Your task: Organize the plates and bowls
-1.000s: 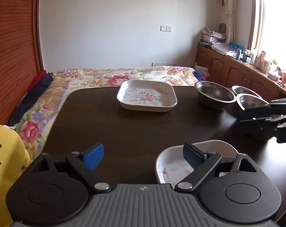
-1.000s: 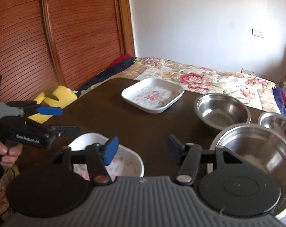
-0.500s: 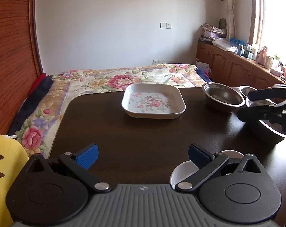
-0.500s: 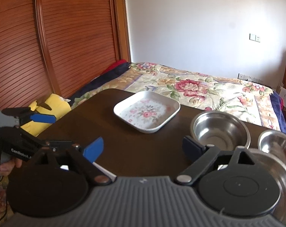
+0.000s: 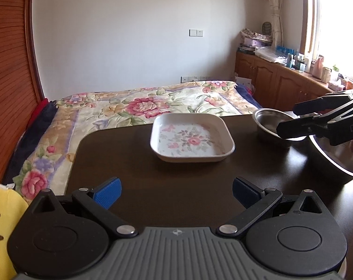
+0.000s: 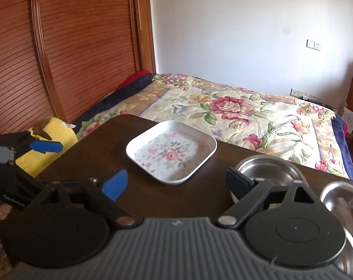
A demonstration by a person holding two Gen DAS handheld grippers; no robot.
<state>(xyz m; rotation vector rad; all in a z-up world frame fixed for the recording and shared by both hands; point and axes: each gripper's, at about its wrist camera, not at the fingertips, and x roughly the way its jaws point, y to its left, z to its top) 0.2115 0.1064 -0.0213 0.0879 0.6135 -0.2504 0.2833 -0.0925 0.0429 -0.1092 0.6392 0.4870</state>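
A square white plate with a flower print (image 5: 191,137) (image 6: 171,151) lies in the middle of the dark table (image 5: 134,163) (image 6: 88,154). To its right stands a steel bowl (image 5: 269,126) (image 6: 269,170), then a smaller steel bowl (image 6: 344,200) and a larger one (image 5: 335,156) (image 6: 349,261) at the near right. My left gripper (image 5: 176,194) (image 6: 48,163) hovers open over the table's near edge, holding nothing. The right gripper (image 6: 177,184) (image 5: 288,119) is open too, above the steel bowls. Neither touches a dish.
A bed with a floral cover (image 5: 141,102) (image 6: 234,107) runs along the table's far side. A yellow soft toy (image 5: 1,210) (image 6: 50,128) sits at the left. Slatted wooden doors (image 6: 71,46) stand left, and cabinets with clutter (image 5: 281,81) under a window right.
Both grippers have drawn back and up from the table. The second white floral dish near the front edge has dropped out of both views. Both stay open.
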